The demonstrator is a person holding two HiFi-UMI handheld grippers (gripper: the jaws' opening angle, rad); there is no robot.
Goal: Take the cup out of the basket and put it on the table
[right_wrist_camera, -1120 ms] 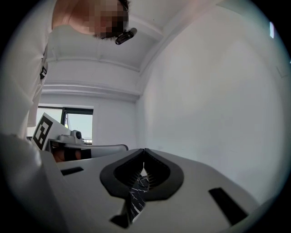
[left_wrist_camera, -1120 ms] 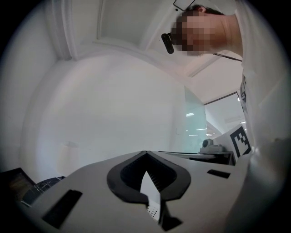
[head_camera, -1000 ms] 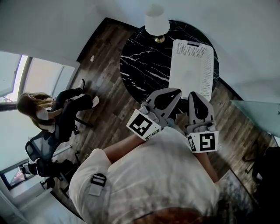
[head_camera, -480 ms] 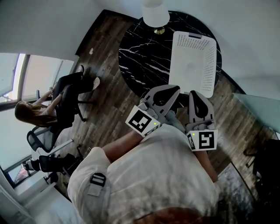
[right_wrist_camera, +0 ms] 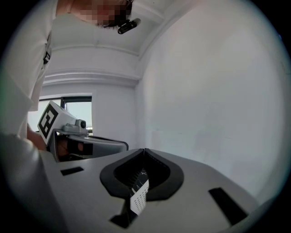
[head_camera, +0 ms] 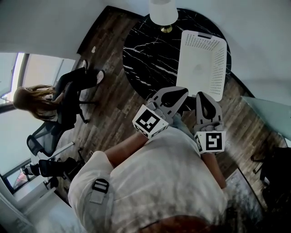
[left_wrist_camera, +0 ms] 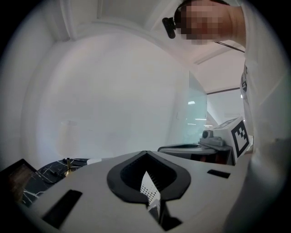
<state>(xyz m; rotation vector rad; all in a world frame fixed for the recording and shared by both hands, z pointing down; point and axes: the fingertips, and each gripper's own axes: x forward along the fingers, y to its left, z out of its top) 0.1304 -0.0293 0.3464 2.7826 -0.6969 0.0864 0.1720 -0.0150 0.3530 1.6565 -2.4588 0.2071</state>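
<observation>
Cup shows only as a faint pale round shape (head_camera: 198, 69) inside the white basket (head_camera: 218, 54) on the black marble bench (head_camera: 145, 54) in the head view. Left gripper (head_camera: 183, 91) view: jaws pressed together, holding nothing. Right gripper (head_camera: 202, 94) view: jaws likewise closed and empty.

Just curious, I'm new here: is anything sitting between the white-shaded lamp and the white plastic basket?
No. In the head view, only bare black marble tabletop lies between the white-shaded lamp and the white perforated plastic basket.
</observation>
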